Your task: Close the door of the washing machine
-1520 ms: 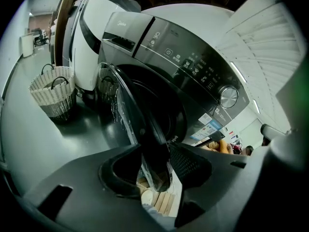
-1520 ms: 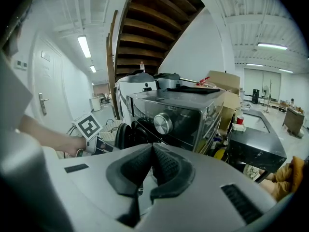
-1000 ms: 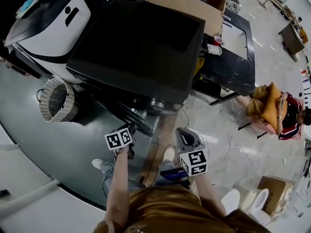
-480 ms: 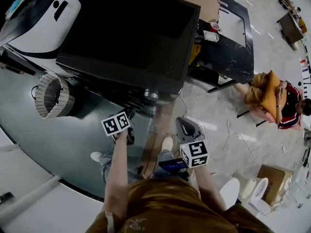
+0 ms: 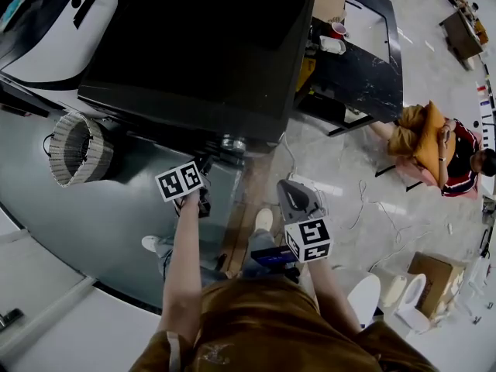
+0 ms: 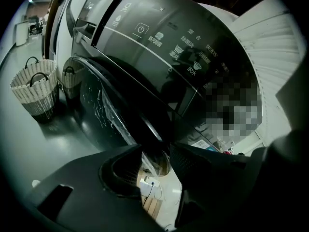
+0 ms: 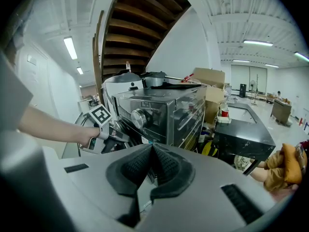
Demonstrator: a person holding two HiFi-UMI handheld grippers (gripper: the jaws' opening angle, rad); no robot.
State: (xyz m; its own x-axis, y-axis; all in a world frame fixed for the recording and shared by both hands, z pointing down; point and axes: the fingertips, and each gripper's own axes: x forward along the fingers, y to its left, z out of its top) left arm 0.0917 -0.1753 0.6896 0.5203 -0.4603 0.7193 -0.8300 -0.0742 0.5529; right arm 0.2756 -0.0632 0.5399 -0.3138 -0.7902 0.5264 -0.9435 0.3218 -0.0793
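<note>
The black front-loading washing machine (image 5: 201, 45) fills the upper middle of the head view. In the left gripper view its control panel (image 6: 169, 47) is close ahead, and the dark glass door (image 6: 96, 105) stands ajar below it. My left gripper (image 6: 154, 167) is open right at the door's free rim (image 6: 147, 134), which runs down toward the gap between the jaws; through the gap I see only floor and a cable. In the head view the left gripper (image 5: 204, 173) is at the machine's front. My right gripper (image 7: 152, 162) is shut and empty, held back from the machine (image 7: 159, 110).
Two wicker baskets (image 6: 34, 93) stand on the floor left of the door. A white machine (image 5: 54, 22) is at the far left. A black table (image 5: 364, 76) with a red cup stands right of the washer. A person (image 5: 434, 149) sits on the floor, and cables (image 5: 364, 208) lie nearby.
My left gripper has moved closer to the washing machine's front. The right gripper has stayed almost where it was. The head view has shifted slightly.
</note>
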